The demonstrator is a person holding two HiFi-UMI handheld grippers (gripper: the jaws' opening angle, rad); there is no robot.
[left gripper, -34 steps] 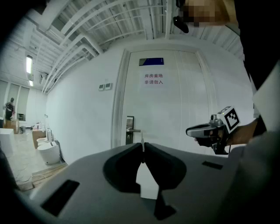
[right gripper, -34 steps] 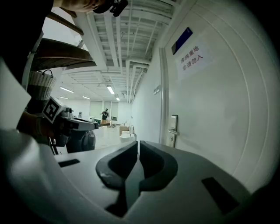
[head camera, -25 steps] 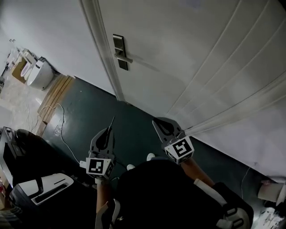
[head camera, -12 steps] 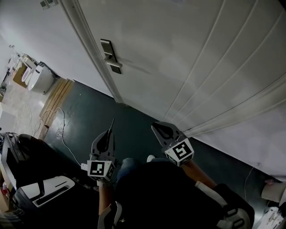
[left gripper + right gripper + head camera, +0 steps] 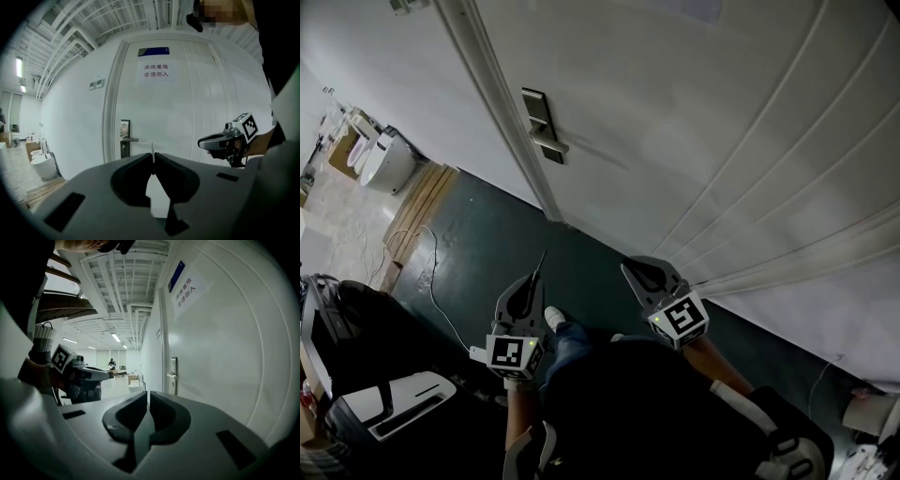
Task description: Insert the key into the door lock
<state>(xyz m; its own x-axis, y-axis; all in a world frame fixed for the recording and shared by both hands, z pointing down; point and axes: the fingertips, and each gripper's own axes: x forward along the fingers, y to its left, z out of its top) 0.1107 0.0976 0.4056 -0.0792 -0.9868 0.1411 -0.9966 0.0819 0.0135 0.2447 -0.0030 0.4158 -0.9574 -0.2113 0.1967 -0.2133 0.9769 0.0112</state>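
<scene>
Plainly, the key (image 5: pixel 152 149) is a thin, stiff sliver of metal. The left tongs (image 5: pixel 153 160) are clamped on its lower part, so only the narrow blade stands out past their tips, upright and edge-on in the left gripper view. It should be light and rigid, but smooth, and likely to swivel or slide back between the pads if its tip meets the lock off-line. I judge the hold is best kept low on the key, with the blade left free and the push kept straight along it. The right tongs (image 5: pixel 148 397) are drawn together with nothing between them, only a hairline slit, and hang beside the left ones without touching them. The door lock (image 5: pixel 124 140), a tall metal plate with a lever handle across it, sits ahead of the left tongs and off to their left, well apart from the key's tip. The keyhole itself is too small to make out. On the door (image 5: pixel 187 122), above and ahead of both tongs, a white paper sign (image 5: pixel 155 71) reads 库房重地 非请勿入. A dark blue plate (image 5: pixel 153 51) above it carries print too small to read. No brand shows on the lock.
</scene>
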